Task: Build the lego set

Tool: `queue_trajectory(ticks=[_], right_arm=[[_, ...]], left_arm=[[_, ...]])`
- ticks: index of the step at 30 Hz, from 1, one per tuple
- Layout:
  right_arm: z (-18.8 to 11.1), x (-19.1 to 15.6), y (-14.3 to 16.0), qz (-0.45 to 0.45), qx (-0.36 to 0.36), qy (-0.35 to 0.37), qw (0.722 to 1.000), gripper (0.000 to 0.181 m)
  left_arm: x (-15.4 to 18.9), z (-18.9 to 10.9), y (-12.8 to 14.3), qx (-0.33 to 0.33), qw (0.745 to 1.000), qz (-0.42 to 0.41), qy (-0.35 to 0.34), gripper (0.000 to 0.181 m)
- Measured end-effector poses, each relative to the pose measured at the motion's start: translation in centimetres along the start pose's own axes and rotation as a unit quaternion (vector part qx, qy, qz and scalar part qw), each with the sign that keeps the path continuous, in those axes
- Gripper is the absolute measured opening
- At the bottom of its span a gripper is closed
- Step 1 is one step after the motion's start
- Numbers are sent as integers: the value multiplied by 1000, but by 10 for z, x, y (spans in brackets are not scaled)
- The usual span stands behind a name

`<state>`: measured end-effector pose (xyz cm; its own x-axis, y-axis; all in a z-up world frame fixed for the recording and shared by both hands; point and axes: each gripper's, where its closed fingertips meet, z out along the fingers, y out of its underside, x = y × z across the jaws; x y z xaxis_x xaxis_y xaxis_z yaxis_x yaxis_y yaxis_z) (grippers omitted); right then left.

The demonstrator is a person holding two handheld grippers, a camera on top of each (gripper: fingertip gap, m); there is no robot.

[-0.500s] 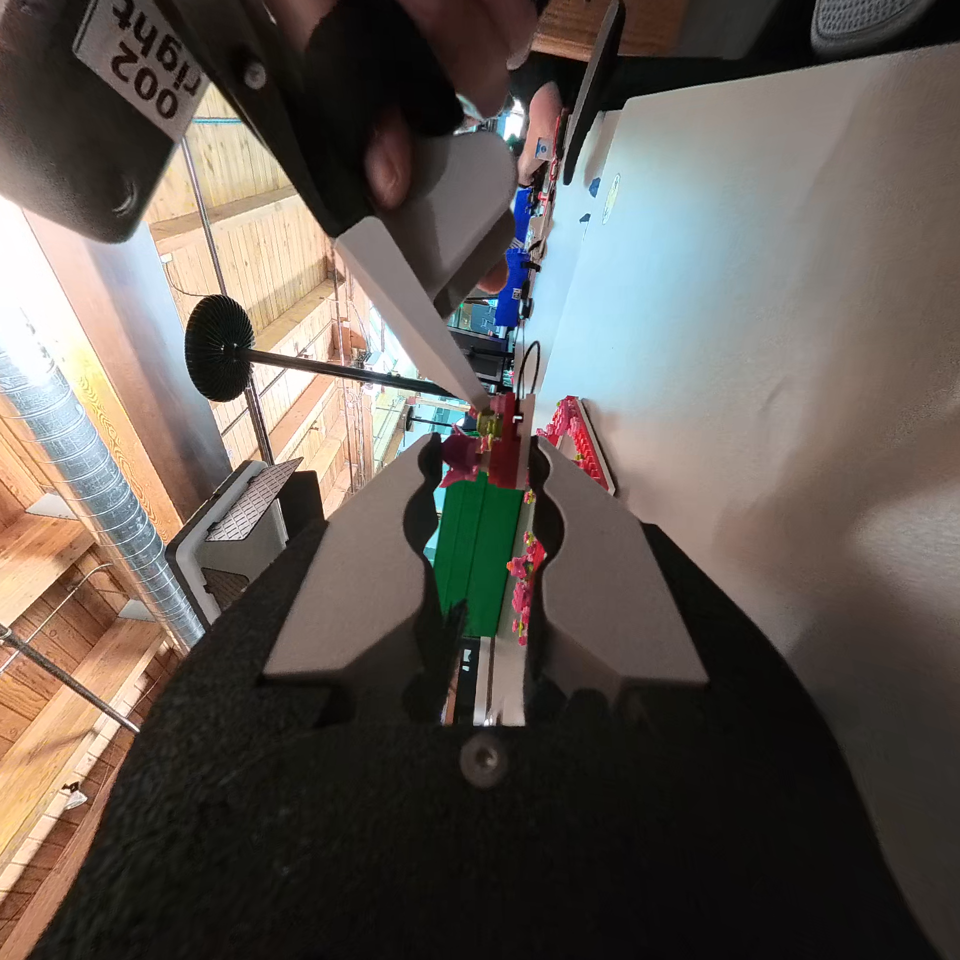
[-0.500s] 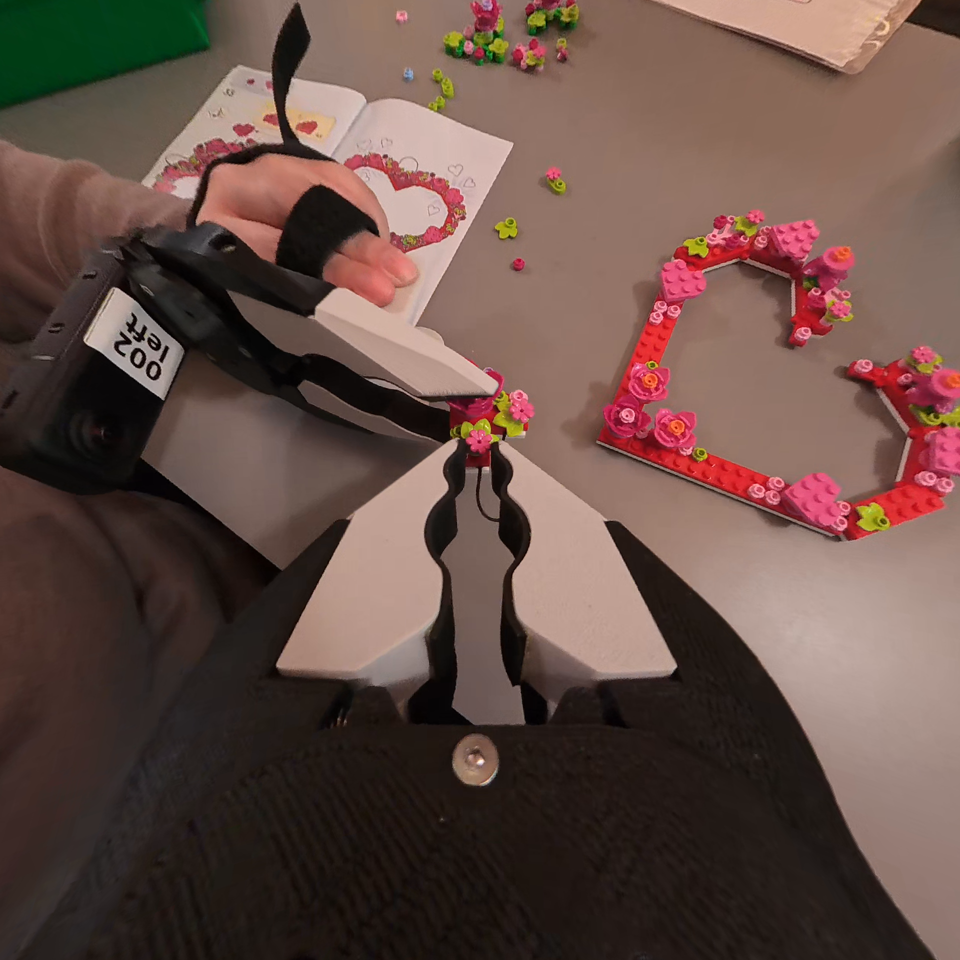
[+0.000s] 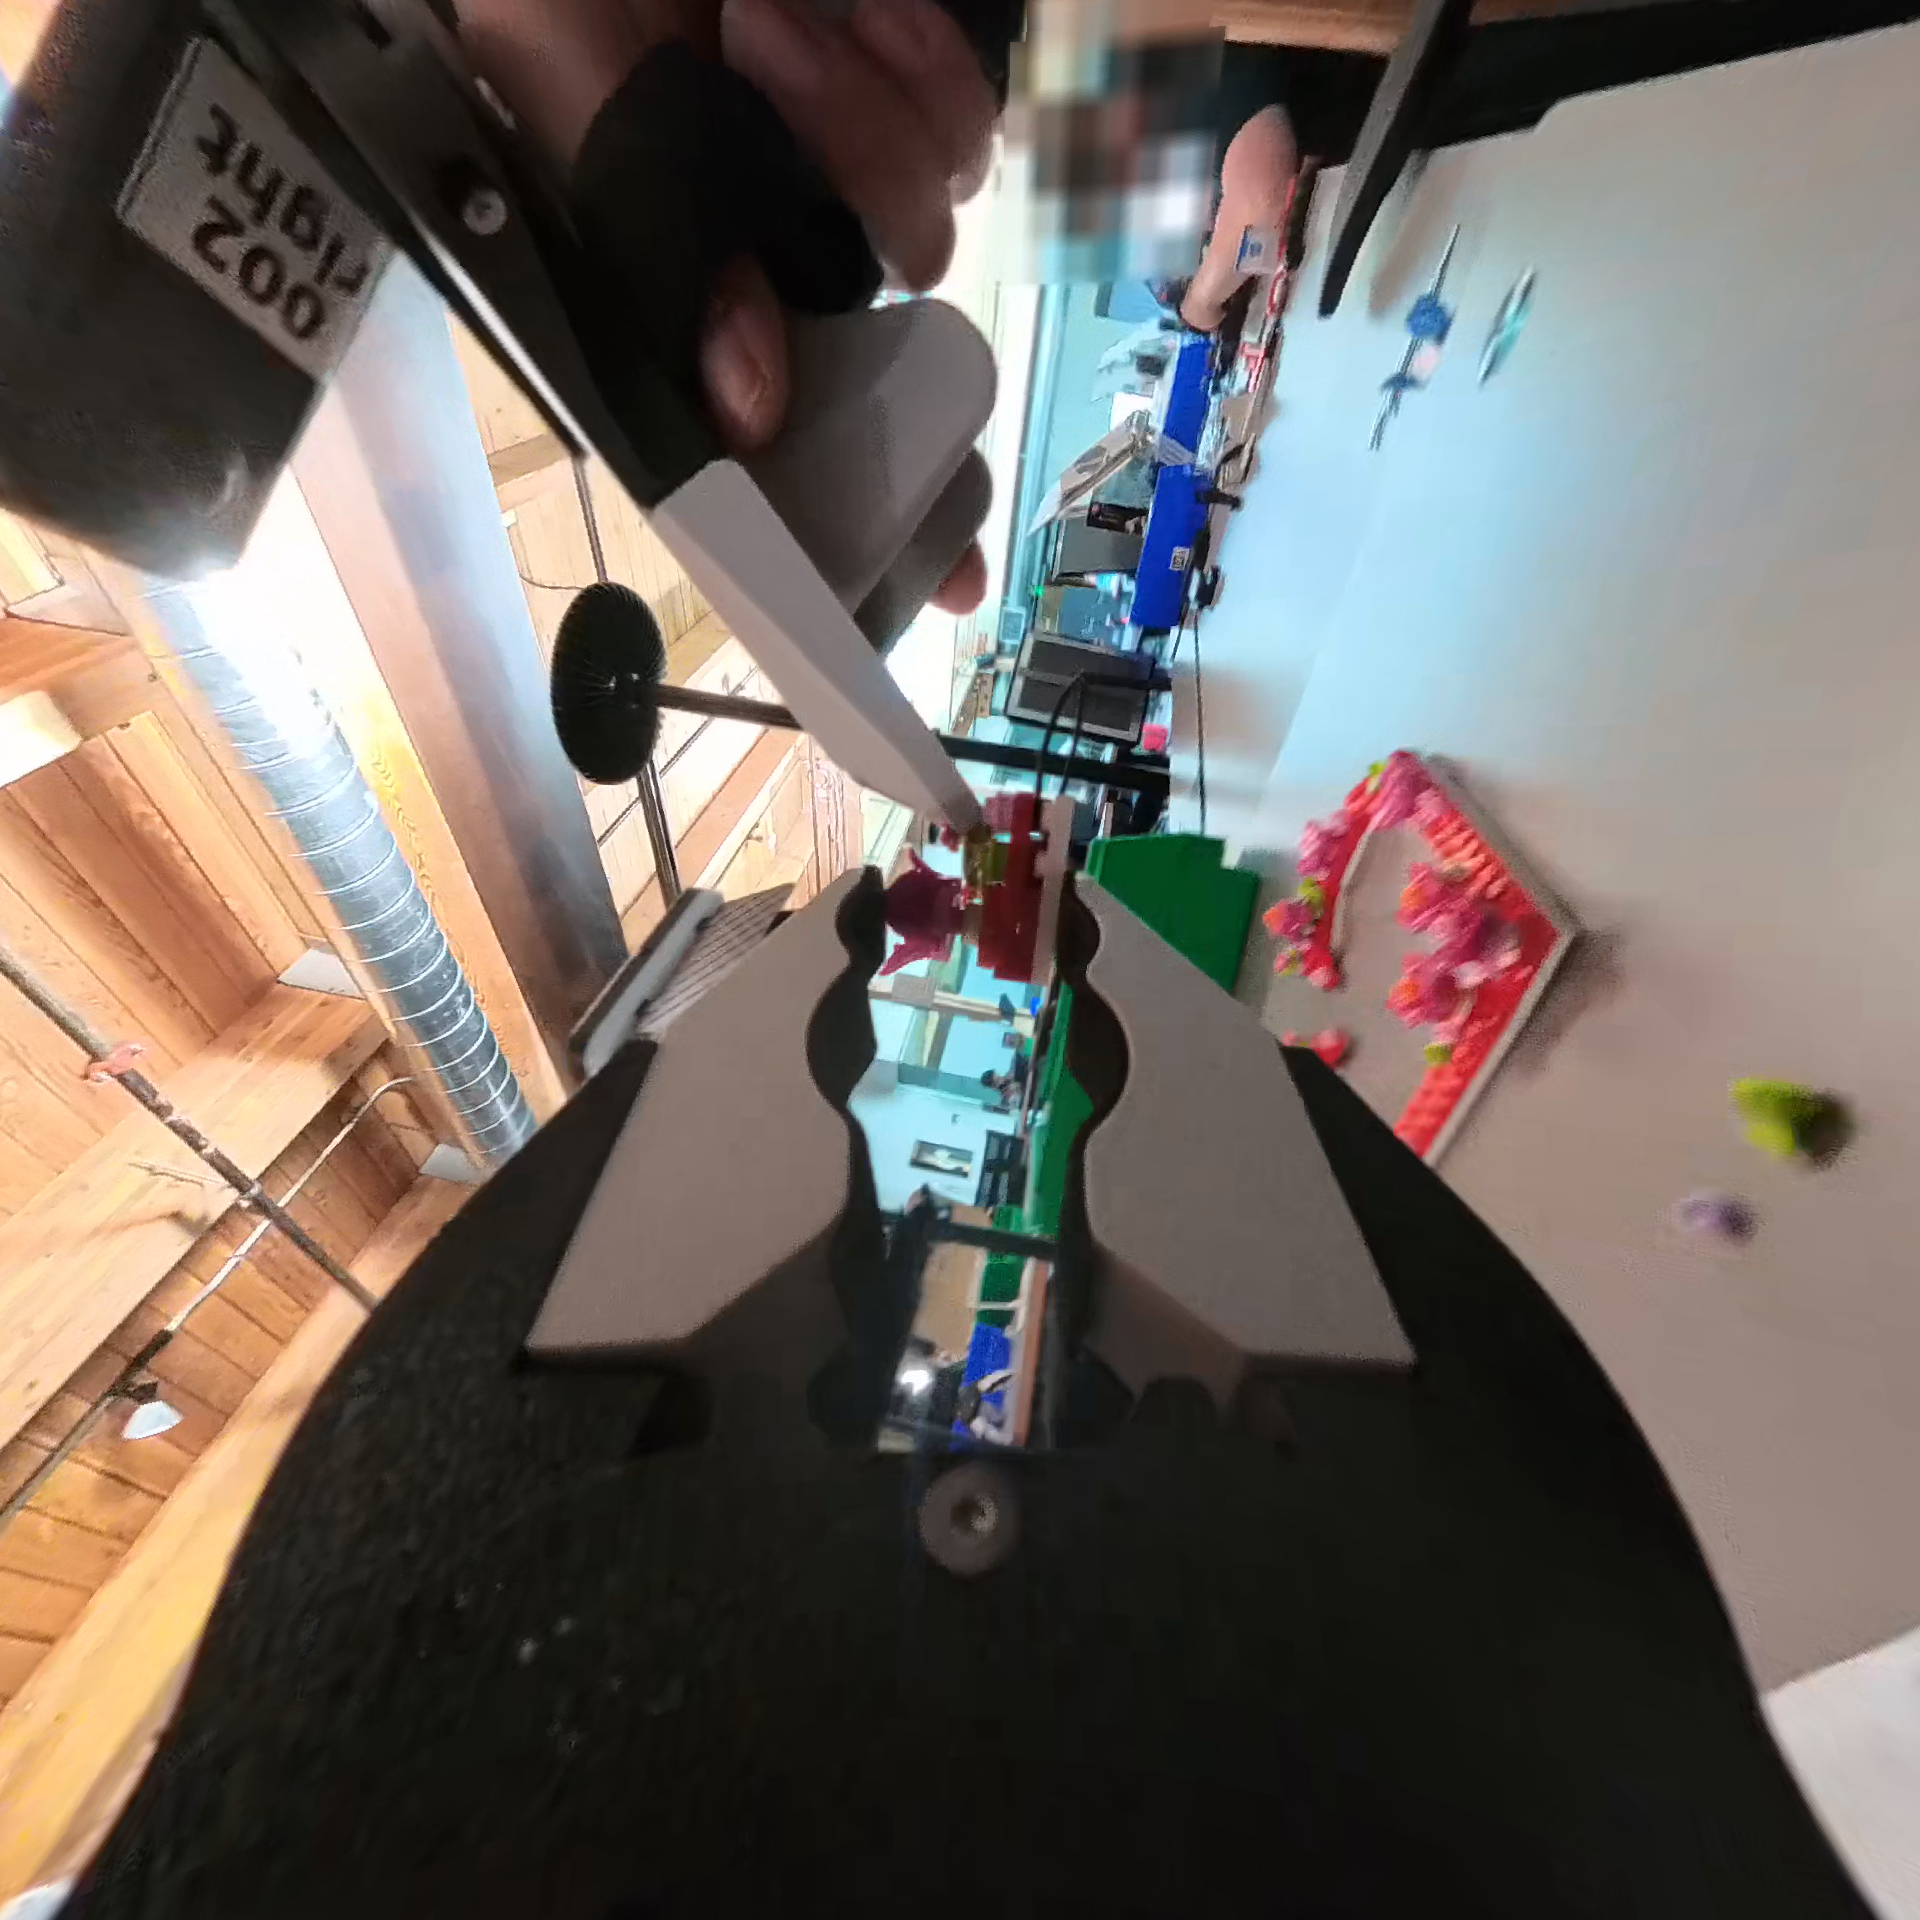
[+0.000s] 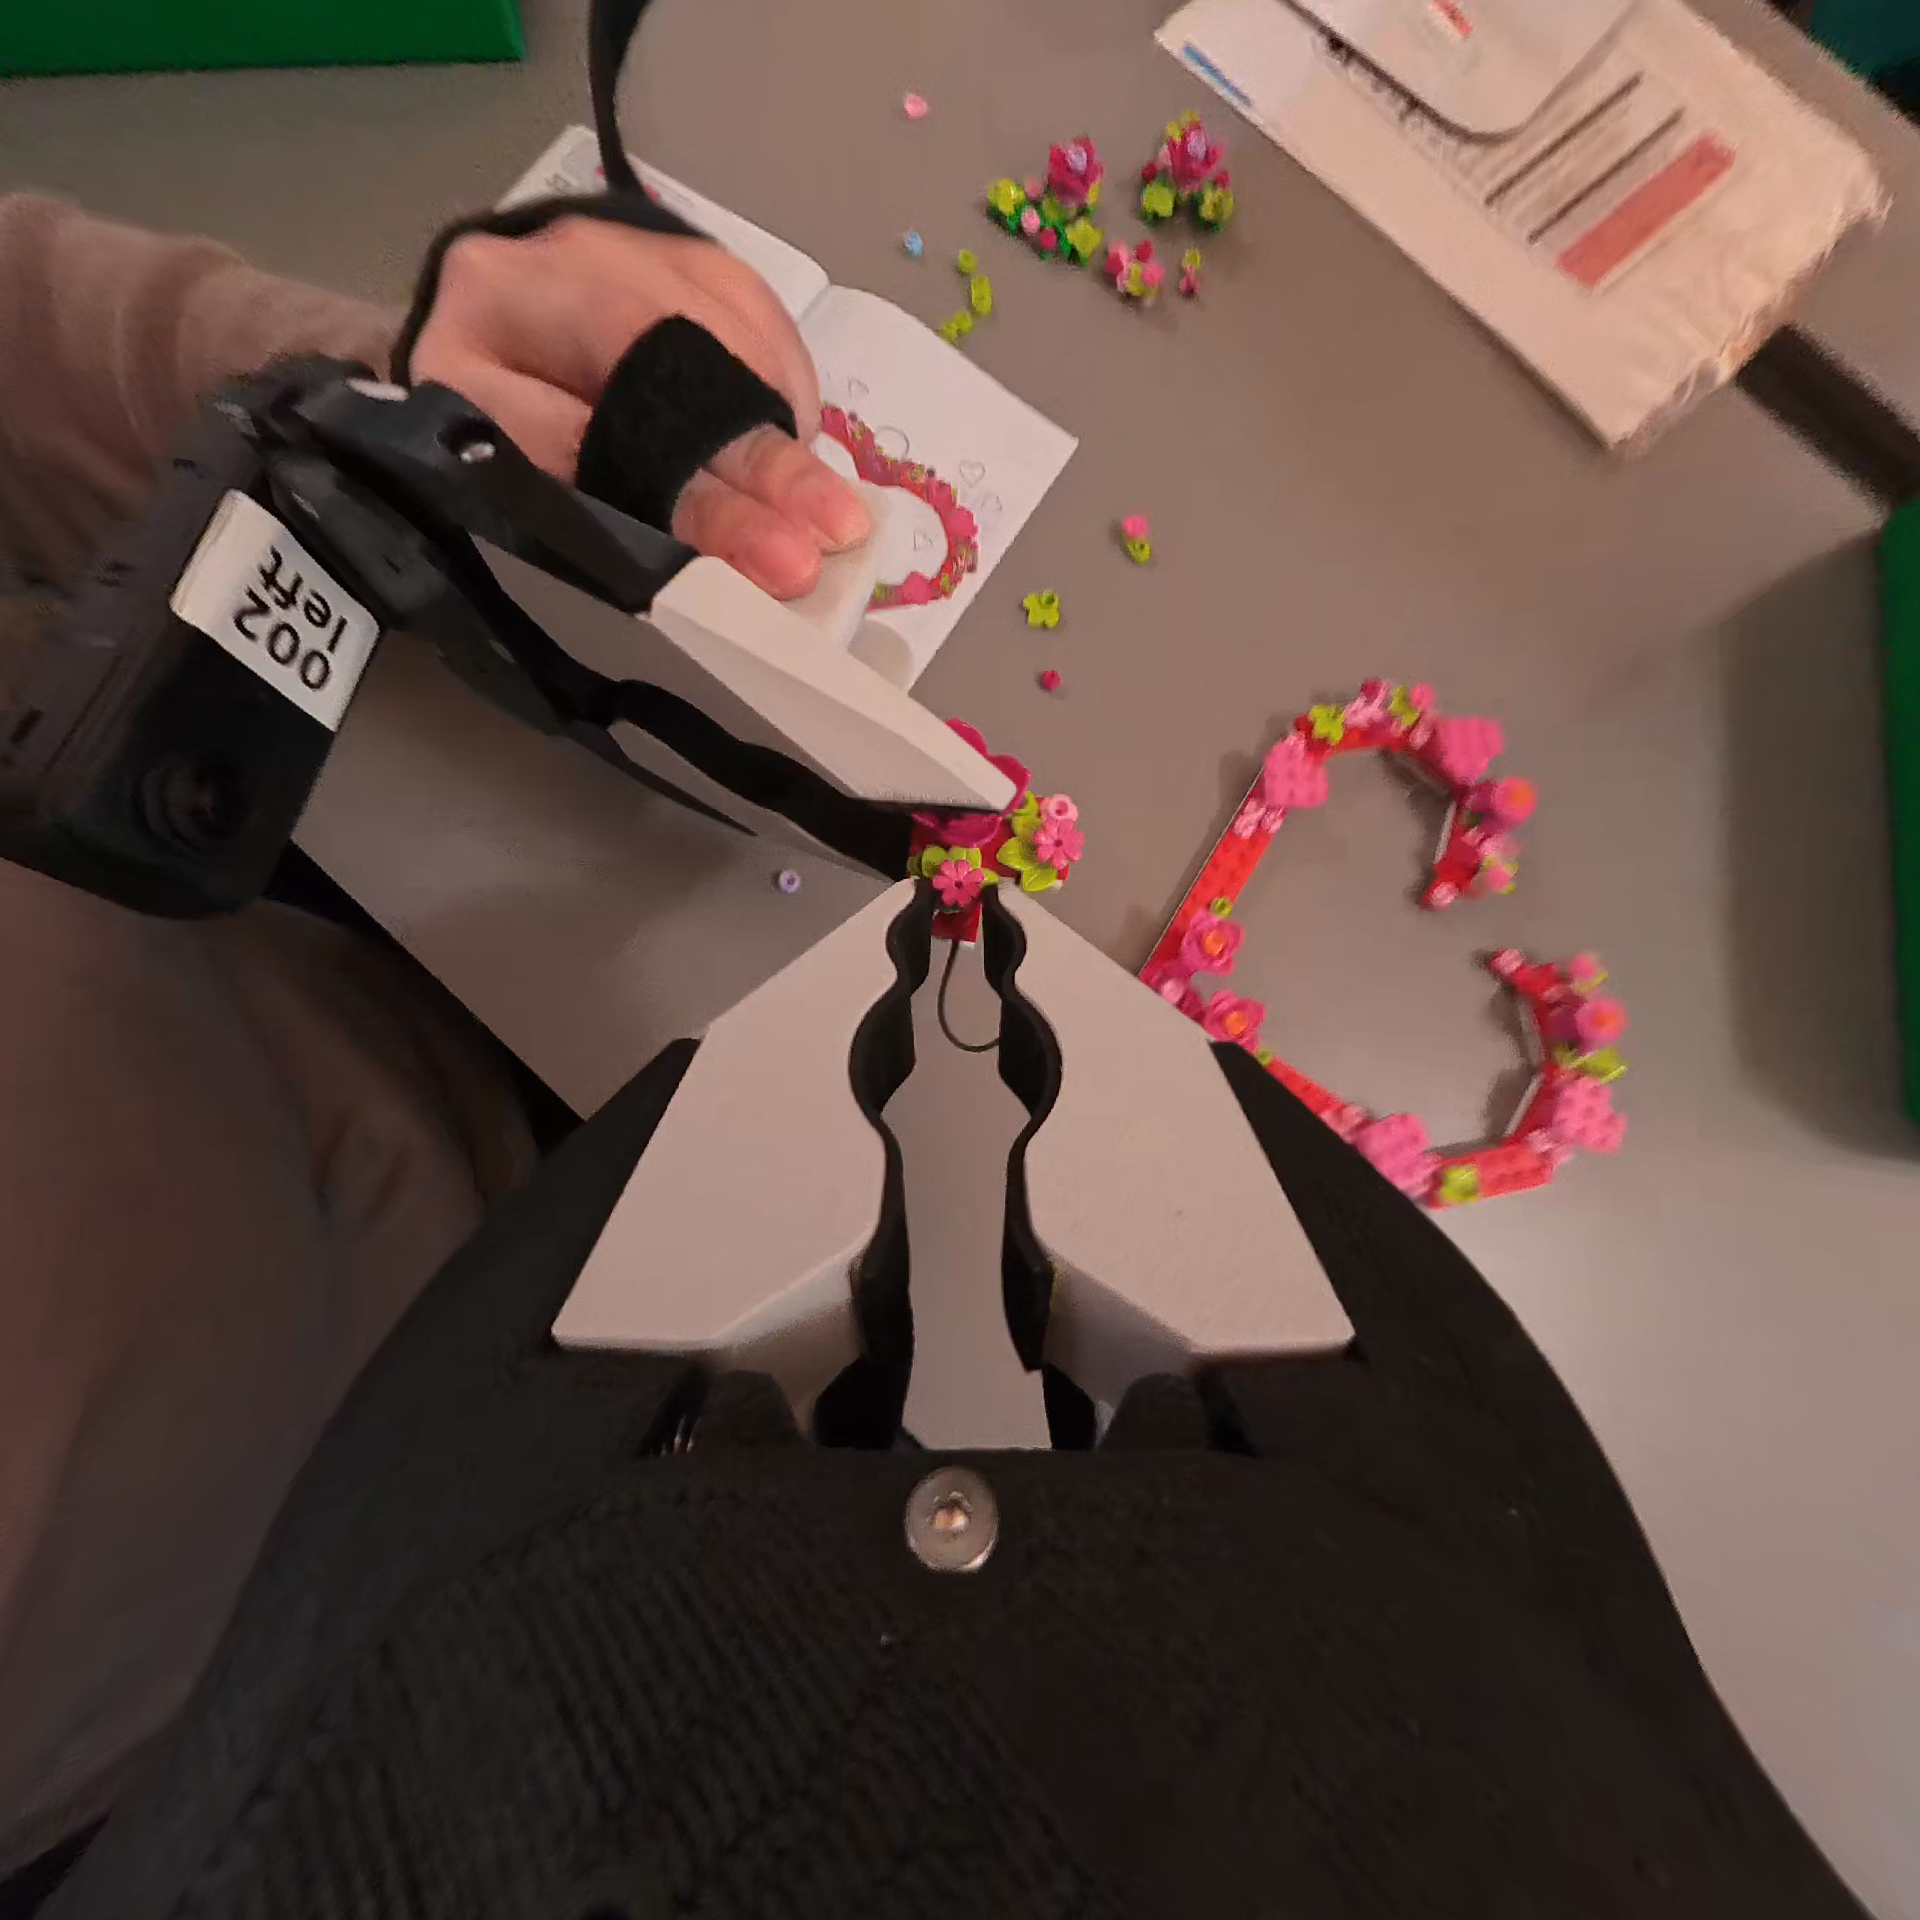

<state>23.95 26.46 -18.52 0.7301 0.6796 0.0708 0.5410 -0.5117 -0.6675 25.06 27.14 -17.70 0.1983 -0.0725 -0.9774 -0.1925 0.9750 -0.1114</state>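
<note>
A small red lego segment point(image 4: 995, 847) topped with pink flowers and lime leaves is held in the air between both grippers. My right gripper point(image 4: 954, 902) is shut on its near end. My left gripper point(image 4: 977, 816) comes in from the left and is shut on its other side. In the left wrist view the segment point(image 3: 1013, 899) sits between my left gripper's point(image 3: 971, 888) fingertips, and the right gripper's tip point(image 3: 961, 816) touches it from above. The red heart frame point(image 4: 1236, 868) with pink flowers lies on the grey table to the right, with a gap in its right side; it also shows in the left wrist view point(image 3: 1486, 1023).
An open instruction booklet point(image 4: 997, 457) lies behind the left hand. Loose flower clusters point(image 4: 1101, 203) and small leaf pieces point(image 4: 1041, 609) are scattered at the back. A white paper bag point(image 4: 1558, 177) lies at the back right. Green objects stand at the right edge point(image 4: 1899, 831) and the back left point(image 4: 260, 31). Left and right tips are no more than a few centimetres apart.
Both grippers keep their hold on the segment. Both views have swung, so the heart frame now lies nearer and more to the side in each.
</note>
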Motion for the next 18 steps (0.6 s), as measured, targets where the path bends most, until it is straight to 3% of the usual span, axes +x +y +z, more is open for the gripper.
queue_trajectory(ticks=[4, 10, 14, 18], right_arm=[[-14, 1, -59, -66, 4, -1, 998, 8], [-25, -29, -146, -123, 19, -73, 990, 8], [-35, -55, -182, -154, 24, -116, 981, 8], [-45, -82, -198, -146, 37, -172, 974, 8]], left_arm=[[-56, -13, 24, -40, 999, -11, -3, 30], [-131, -61, 47, -85, 996, -24, -23, 30], [-164, -97, 43, -88, 995, -30, -29, 30], [-182, -120, 34, -84, 995, -27, -41, 30]])
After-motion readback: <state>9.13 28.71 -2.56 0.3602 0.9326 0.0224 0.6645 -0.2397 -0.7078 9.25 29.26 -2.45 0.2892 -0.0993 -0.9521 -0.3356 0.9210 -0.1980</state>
